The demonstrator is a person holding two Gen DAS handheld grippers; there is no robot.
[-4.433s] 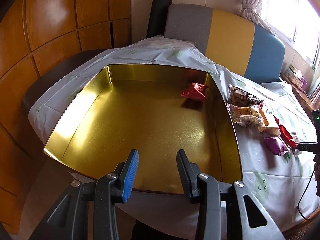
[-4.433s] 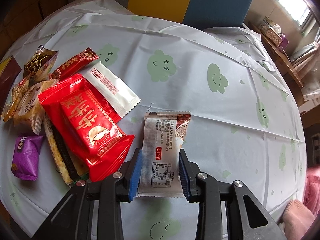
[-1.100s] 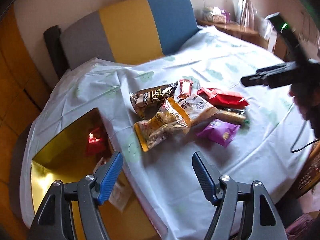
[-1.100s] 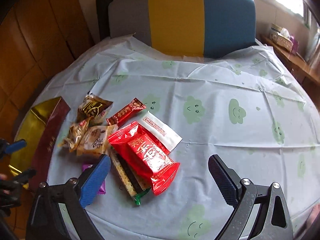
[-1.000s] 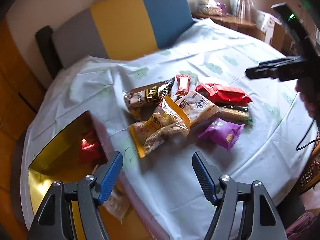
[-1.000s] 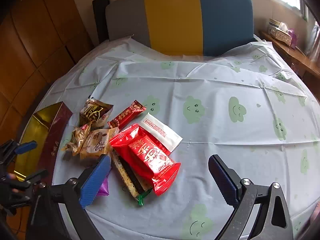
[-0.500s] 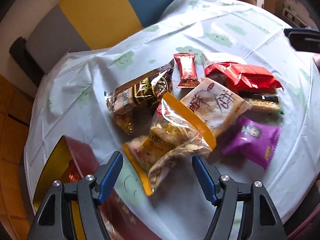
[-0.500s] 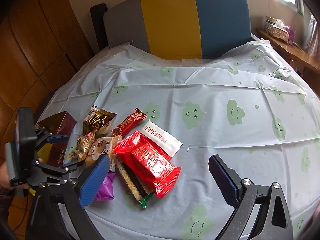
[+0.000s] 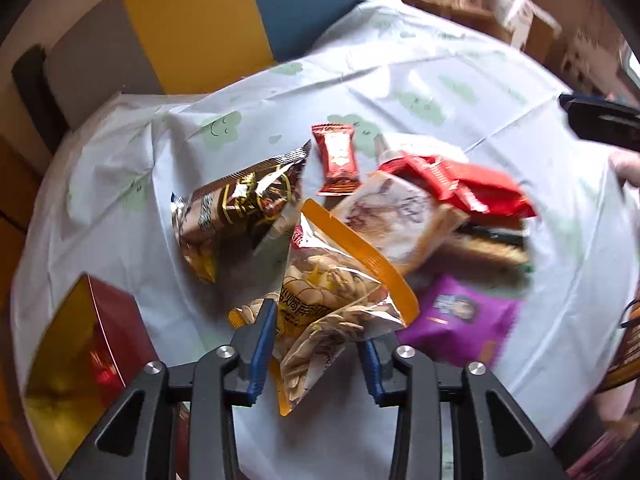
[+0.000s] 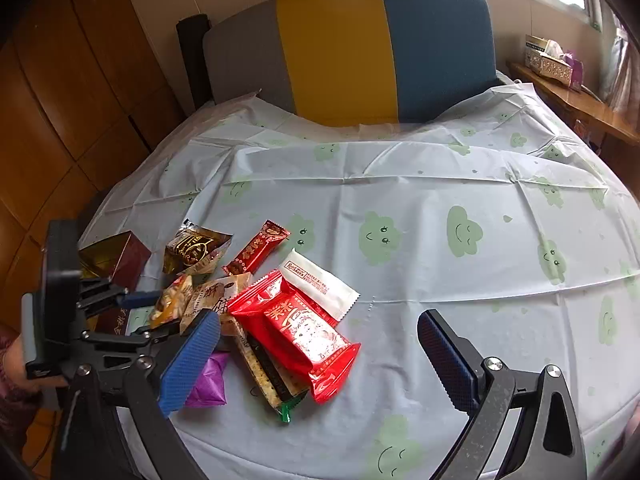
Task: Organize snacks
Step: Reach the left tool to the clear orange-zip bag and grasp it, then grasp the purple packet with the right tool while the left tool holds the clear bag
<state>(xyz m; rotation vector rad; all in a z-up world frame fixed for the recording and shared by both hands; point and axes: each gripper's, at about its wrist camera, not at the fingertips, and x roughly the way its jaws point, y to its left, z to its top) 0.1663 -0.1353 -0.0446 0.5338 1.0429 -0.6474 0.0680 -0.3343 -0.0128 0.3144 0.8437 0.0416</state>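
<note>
My left gripper (image 9: 316, 344) has its fingers either side of a clear seed bag with an orange zip edge (image 9: 332, 292), closing in on it; contact is not certain. Around it lie a brown-gold packet (image 9: 240, 204), a small red bar (image 9: 336, 156), a beige cracker pack (image 9: 396, 216), a red pack (image 9: 460, 188) and a purple pack (image 9: 460, 316). The gold tin (image 9: 68, 364) with a red wall is at lower left. My right gripper (image 10: 320, 360) is wide open and empty above the red pack (image 10: 308, 328) and white packet (image 10: 320, 280). The left gripper (image 10: 152, 312) also shows there.
The snacks lie on a round table with a white cloud-print cloth (image 10: 440, 208). A grey, yellow and blue seat back (image 10: 340, 52) stands behind it. Wooden panels (image 10: 60, 100) are on the left. A cracker bar with a green end (image 10: 272, 376) lies under the red pack.
My left gripper has moved forward and down onto the pile and its fingers have narrowed around the seed bag. My right gripper has stayed wide open, hovering with little movement.
</note>
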